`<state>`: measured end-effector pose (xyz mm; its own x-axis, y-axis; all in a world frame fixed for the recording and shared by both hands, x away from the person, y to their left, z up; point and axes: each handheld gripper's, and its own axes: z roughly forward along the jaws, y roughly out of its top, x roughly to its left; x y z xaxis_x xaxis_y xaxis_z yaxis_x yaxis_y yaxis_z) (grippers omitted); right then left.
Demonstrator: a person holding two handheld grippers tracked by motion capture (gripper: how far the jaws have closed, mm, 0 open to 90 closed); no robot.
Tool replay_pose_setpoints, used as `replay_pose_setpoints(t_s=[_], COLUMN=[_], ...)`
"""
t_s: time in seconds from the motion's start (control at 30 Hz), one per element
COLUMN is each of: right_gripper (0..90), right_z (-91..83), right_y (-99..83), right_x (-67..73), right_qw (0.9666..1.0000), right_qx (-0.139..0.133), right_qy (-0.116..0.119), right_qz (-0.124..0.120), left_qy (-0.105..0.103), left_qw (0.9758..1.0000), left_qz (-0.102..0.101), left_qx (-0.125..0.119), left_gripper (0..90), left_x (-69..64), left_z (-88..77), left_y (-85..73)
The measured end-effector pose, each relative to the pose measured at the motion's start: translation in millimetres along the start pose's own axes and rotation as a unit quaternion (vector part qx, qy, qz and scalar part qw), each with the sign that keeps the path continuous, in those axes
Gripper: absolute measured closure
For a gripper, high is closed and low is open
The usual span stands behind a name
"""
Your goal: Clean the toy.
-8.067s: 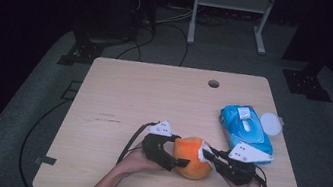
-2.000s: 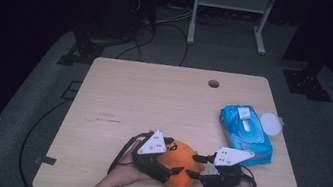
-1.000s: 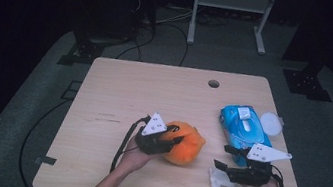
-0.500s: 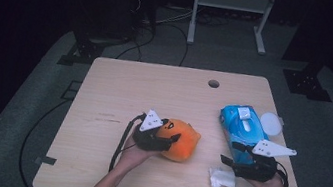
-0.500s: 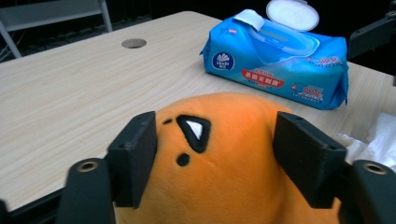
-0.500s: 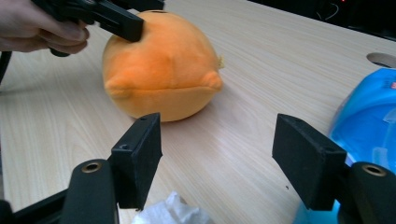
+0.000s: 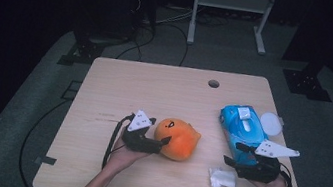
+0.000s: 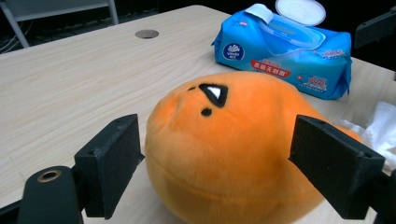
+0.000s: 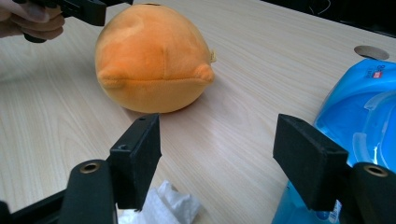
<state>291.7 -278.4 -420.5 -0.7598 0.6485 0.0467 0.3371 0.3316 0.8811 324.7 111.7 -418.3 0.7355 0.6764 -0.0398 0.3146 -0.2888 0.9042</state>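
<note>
Desk (image 7: 155, 86): pale wood, dark room around.
Plush toy (image 7: 177, 139): orange, mid-desk.
Left claw (image 7: 160, 145): jaws wide either side of the toy (contact unclear).
Right claw (image 7: 236, 154): spread, empty, between crumpled tissue (image 7: 221, 178) and blue wipes pack (image 7: 242, 127).

Each claw was matte black, with two blocky, square-ended jaws and a brass-ringed hole at each jaw's base. The left claw (image 7: 162, 146) and the right claw (image 7: 238, 154) each carried a pale grey three-cornered plate, and a black cable trailed from each. Both forearms were bare, without sleeves.
</note>
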Motion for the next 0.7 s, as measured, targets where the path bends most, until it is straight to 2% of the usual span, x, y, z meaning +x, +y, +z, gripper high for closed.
replay_pose_setpoints(t_s=[0.7], right_gripper=[30.7], right_z=[-7.8], right_y=[-5.1], right_x=[-2.9], right_qw=[0.9999], right_qx=[0.007], right_qy=[-0.007], right_qz=[0.002], left_qy=[0.021], left_qw=[0.9997], left_qz=[-0.011], left_qx=[0.005], left_gripper=[10.2], left_x=[11.3], left_z=[-29.6], left_y=[-18.0])
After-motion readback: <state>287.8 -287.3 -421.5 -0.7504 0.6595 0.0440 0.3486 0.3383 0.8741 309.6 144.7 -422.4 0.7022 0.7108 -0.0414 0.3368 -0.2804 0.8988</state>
